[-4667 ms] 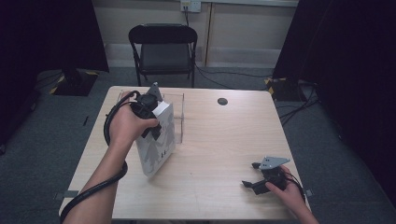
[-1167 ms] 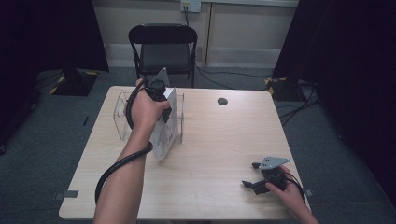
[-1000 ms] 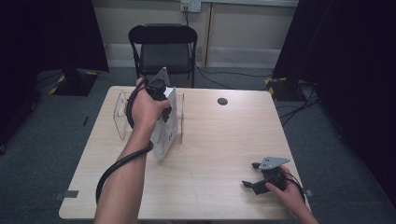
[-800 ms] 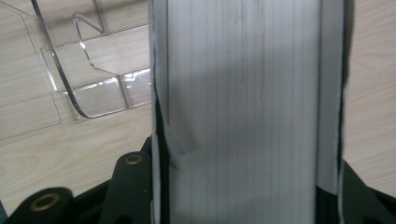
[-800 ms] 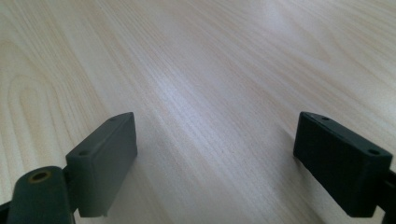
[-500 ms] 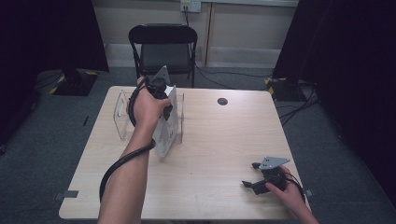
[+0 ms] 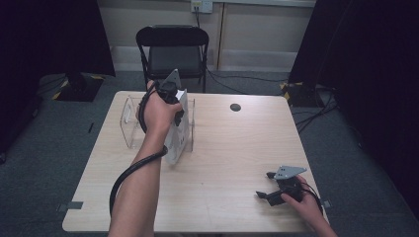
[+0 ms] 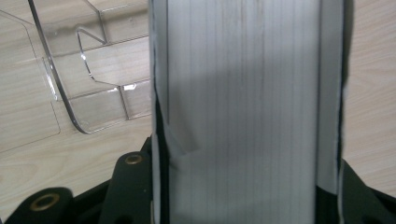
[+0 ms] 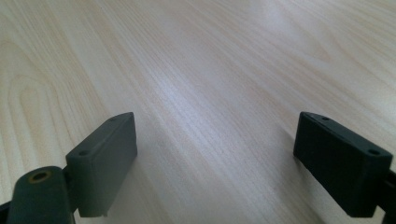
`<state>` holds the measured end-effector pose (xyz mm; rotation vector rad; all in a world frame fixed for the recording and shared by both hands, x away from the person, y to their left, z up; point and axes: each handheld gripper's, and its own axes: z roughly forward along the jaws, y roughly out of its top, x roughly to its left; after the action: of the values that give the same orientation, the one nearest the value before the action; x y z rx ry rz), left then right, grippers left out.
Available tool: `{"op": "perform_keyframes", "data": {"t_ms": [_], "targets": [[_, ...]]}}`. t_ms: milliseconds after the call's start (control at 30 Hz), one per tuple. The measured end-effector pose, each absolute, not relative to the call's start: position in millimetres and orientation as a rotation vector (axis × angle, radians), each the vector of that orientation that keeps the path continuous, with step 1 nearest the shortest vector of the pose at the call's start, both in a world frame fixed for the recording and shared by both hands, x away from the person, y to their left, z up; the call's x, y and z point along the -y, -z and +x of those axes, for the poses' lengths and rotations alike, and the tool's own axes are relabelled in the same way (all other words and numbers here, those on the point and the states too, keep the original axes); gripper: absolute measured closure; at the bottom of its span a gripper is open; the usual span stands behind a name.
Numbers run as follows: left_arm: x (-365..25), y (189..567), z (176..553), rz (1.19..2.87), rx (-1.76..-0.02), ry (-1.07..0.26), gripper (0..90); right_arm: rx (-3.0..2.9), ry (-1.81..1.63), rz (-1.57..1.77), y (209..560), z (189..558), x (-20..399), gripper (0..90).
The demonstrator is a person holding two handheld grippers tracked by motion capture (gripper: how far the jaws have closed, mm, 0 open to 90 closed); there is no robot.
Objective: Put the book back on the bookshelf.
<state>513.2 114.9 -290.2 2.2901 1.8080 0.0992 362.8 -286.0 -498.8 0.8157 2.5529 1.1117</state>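
- Light wood-grain counter [image 7: 227, 163] on grey carpet, dark curtains on both sides, black folding chair [image 7: 173, 47] behind the far edge.
- Small dark round disc [image 7: 235, 107] on counter, far side, right of centre, well apart from everything else.
- Clear acrylic upright file holder [image 7: 129, 123] stands on counter at far left; in left gripper view its clear walls and curved cut-out [image 8: 88, 88] sit to the left of the book.
- Thick white hardcover book [image 7: 179, 133] is upright, slightly tilted, lower corner on the counter, just beside the holder's right-hand side; can't tell if it is inside a slot or against the divider.
- Left gripper [image 7: 170, 96] clamps the book from the top edge; jaws closed on it, one on each cover.
- Left gripper view: grey-white page block [image 8: 243, 107] runs between the two black jaws, white covers at both flanks, both jaws pressing on the covers.
- Black cable loops from left gripper down along the forearm.
- Right gripper [image 7: 271, 185] rests low on counter at near right corner, hand wrapped round it, grey three-cornered plate on top.
- Right gripper view [image 9: 215, 158]: jaws wide apart, nothing between them, bare wood beneath.
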Motion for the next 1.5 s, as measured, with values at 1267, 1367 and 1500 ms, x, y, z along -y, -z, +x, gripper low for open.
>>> {"op": "perform_keyframes", "data": {"t_ms": [1267,1367,1500], "targets": [[-107,304,528,2.244,-1.871,-0.13,53.1,-2.554,-1.112,0.814,499,363,286,12.7],[-106,303,529,2.25,-1.862,-0.131,53.1,-2.555,-1.11,0.811,499,363,286,12.7],[-103,303,530,2.228,-1.87,-0.152,53.1,-2.555,-1.111,0.811,499,363,286,12.7]]}}
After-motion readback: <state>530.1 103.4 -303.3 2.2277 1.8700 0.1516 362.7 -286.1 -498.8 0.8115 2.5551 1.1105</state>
